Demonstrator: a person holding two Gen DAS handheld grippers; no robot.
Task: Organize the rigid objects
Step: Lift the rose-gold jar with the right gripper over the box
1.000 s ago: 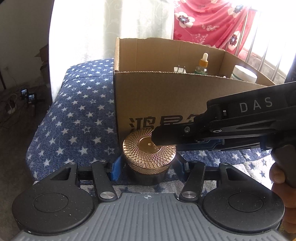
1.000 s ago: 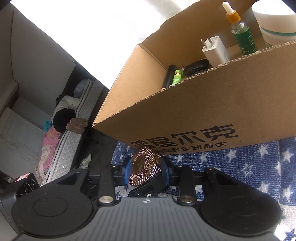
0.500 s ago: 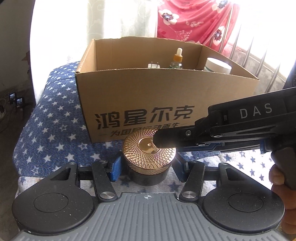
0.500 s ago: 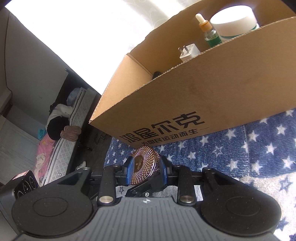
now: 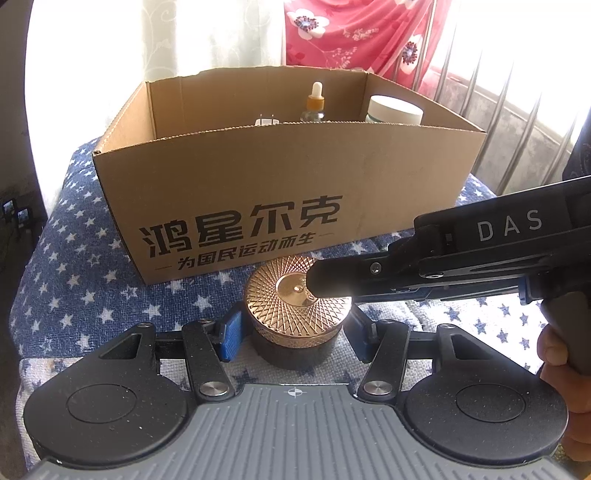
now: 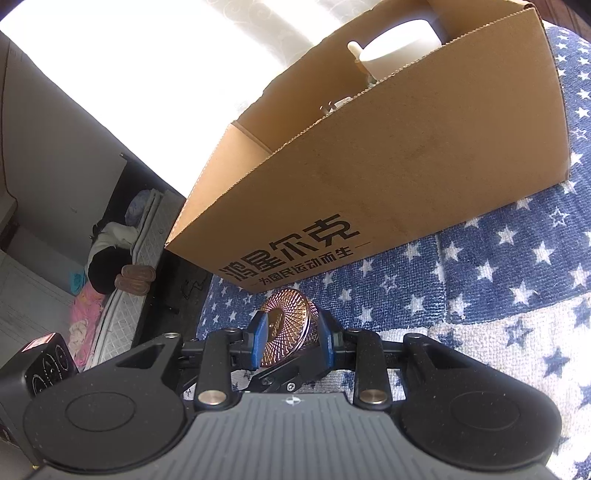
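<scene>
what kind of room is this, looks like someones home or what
Most likely a lived-in home, perhaps a bedroom. A mattress piled with clothes leans along the wall, a red floral curtain hangs at a barred window, and the cardboard box sits on a star-print blanket.

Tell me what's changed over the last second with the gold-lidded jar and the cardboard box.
The jar, held by both grippers, has slid sideways along the front of the cardboard box, from near its left corner toward the middle of the printed wall. Nothing was picked up or released: the left gripper stays clamped on the jar's dark body, the right gripper on its gold lid. The box's contents look unmoved.
</scene>
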